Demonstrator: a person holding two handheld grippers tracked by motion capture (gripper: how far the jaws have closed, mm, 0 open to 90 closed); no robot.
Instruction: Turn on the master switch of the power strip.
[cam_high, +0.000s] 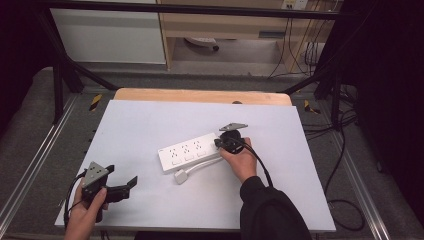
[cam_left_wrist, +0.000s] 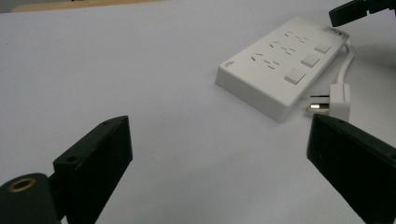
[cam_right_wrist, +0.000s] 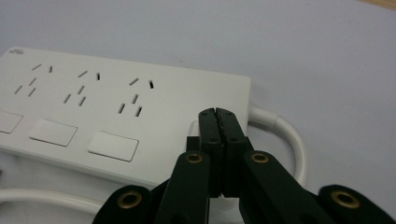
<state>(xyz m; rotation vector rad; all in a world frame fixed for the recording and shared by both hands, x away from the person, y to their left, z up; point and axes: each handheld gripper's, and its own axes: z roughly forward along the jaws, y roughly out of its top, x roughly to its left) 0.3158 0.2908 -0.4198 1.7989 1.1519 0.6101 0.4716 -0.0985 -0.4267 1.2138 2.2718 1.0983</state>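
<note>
A white power strip (cam_high: 190, 151) with three socket groups and three switches lies slantwise mid-table. Its white cable (cam_right_wrist: 289, 140) leaves the right end and loops back along the front to a white plug (cam_high: 181, 176), which lies loose on the table with its prongs bare (cam_left_wrist: 338, 100). My right gripper (cam_high: 220, 143) is shut, its tips (cam_right_wrist: 218, 114) together with nothing between them, at the strip's right end (cam_right_wrist: 93, 107). I cannot tell whether they touch it. My left gripper (cam_high: 122, 176) stands open near the front left corner, well apart from the strip (cam_left_wrist: 280, 70).
A white sheet (cam_high: 150, 120) covers the table, with a strip of wooden top (cam_high: 200, 95) showing at the far edge. Black frame bars (cam_high: 65, 70) and floor cables (cam_high: 345, 150) surround the table.
</note>
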